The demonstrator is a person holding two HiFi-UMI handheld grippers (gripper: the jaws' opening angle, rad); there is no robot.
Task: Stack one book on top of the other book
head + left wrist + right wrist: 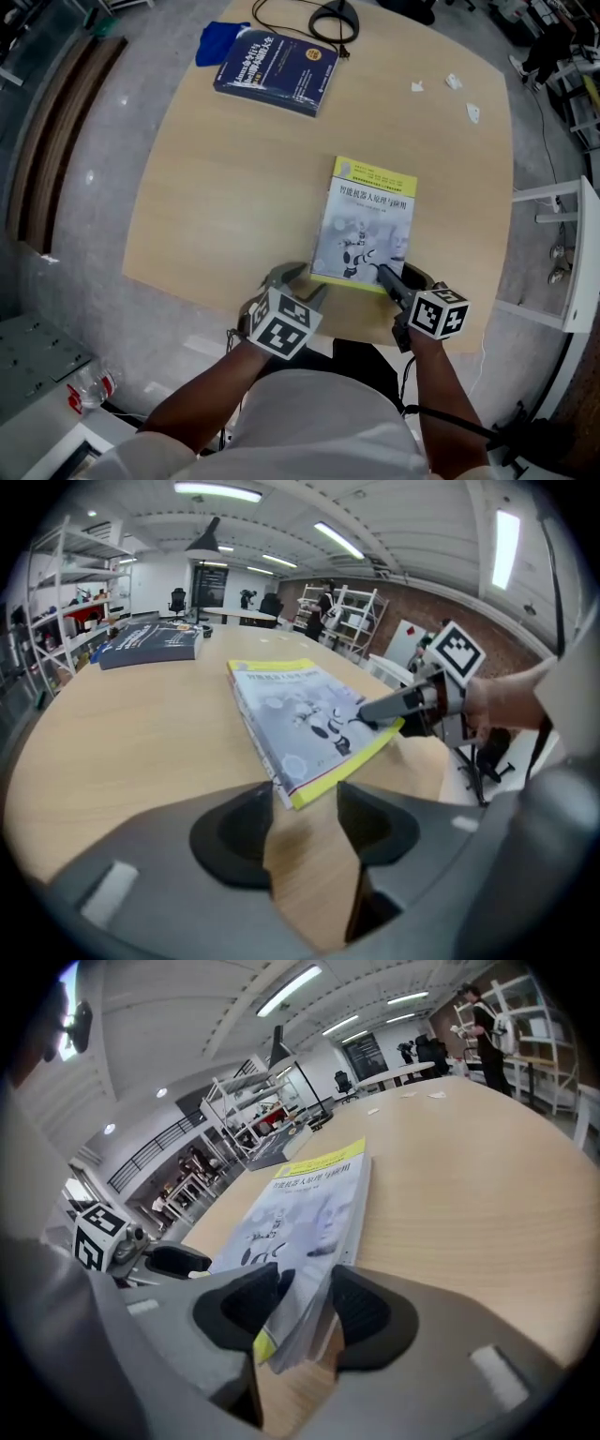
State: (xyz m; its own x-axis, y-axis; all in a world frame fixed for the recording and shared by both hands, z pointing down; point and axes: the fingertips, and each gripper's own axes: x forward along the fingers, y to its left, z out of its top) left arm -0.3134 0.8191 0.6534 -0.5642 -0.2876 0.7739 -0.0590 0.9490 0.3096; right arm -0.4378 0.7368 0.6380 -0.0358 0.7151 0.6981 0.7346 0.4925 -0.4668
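A grey book with a yellow border (366,225) lies flat near the wooden table's (216,216) front edge. My right gripper (398,278) has its jaws around the book's near right corner (314,1241). The upper finger (389,705) lies over the cover and the pages there look loose, not squeezed, so it is open. My left gripper (302,279) stands open just short of the book's near left corner (300,785), with only bare table between its jaws. A thick dark blue book (277,70) lies flat at the far left of the table, also in the left gripper view (150,644).
A blue cloth (220,42) lies beside the blue book, with a black cable loop (333,21) behind it. White paper scraps (453,84) lie at the far right. A white rack (572,244) stands right of the table. A plastic bottle (89,389) lies on the floor at the left.
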